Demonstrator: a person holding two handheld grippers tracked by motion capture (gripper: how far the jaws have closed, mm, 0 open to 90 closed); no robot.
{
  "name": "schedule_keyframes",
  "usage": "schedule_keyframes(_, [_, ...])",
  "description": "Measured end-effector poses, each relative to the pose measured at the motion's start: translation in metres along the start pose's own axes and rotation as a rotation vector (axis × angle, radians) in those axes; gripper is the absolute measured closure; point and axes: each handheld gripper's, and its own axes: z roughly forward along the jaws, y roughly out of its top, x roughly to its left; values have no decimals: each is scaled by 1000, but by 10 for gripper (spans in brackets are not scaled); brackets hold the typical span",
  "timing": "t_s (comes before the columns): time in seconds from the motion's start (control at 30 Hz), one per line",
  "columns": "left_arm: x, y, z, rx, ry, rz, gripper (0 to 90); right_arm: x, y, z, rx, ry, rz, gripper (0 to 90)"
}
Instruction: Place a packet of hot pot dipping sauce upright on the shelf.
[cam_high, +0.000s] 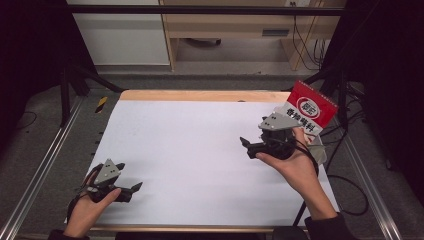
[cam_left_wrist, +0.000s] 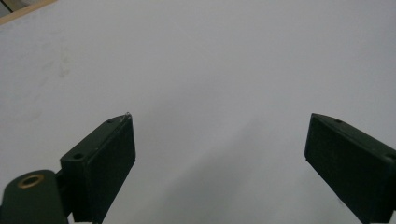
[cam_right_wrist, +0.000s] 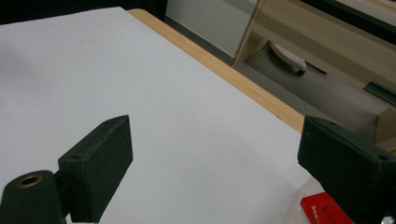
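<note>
A red and white packet (cam_high: 311, 111) with printed characters stands tilted at the right edge of the white sheet (cam_high: 200, 150), just behind my right hand. Its red corner (cam_right_wrist: 324, 211) shows low in the right gripper view, beside the right jaw and outside the gap. My right gripper (cam_high: 246, 145) points left over the sheet, open (cam_right_wrist: 215, 121), with only bare white sheet between its jaws. My left gripper (cam_high: 135, 188) rests near the front left of the sheet, pointing right. It is open (cam_left_wrist: 220, 120) with nothing between its jaws.
The sheet covers a table with a wooden far edge (cam_high: 200, 95). Metal rails (cam_high: 45, 165) run along both sides, with black frame posts (cam_high: 65, 95) at the back corners. Cables (cam_high: 350, 190) trail off the right side. Wooden furniture (cam_high: 235, 30) stands beyond the table.
</note>
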Motion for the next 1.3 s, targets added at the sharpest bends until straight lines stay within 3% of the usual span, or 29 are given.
schedule_keyframes(0.83, [0, 0, 0, 1, 4, 3, 81, 27, -14, 1, -1, 37, 3, 77])
schedule_keyframes(1.1, [0, 0, 0, 2, 6, 6, 80, 38, -27, -1, 1, 44, 8, 72])
schedule_keyframes(1.3, [0, 0, 0, 4, 7, 7, 80, 46, -41, 0, 8, 76, 18, 60])
